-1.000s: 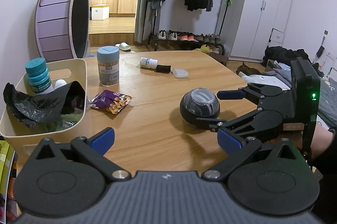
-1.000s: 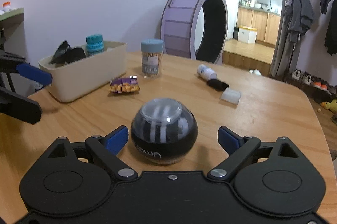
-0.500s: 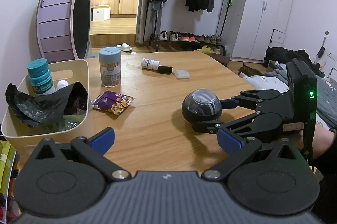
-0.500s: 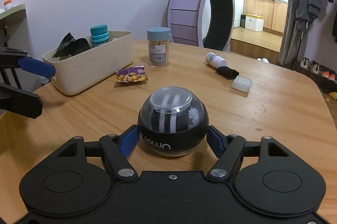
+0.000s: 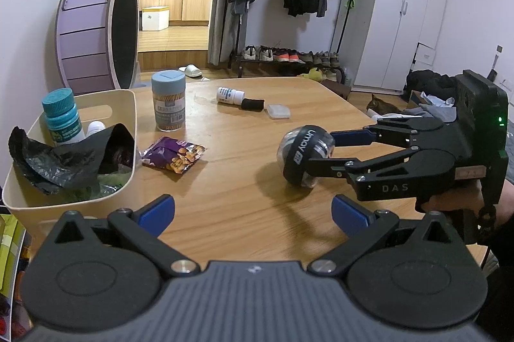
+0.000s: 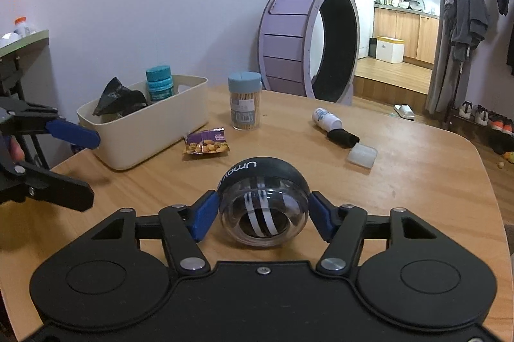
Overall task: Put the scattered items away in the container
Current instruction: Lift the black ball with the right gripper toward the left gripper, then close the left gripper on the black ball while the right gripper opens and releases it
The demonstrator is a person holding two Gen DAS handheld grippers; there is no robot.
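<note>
Right wrist view shows our right gripper [image 6: 264, 212] closing on the gyro ball [image 6: 264, 202], our left gripper [image 5: 252, 212] open.

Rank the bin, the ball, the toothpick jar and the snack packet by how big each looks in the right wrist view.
1. Bin
2. Ball, though it is nearest the camera, so enlarged
3. Toothpick jar
4. Snack packet, close to the jar in apparent size

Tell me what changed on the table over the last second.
The right gripper is closing its jaws on the ball, which has tipped over: its clear dome faced up, now faces the camera. Left gripper, open, snack packet, jar and bin stayed put.
</note>
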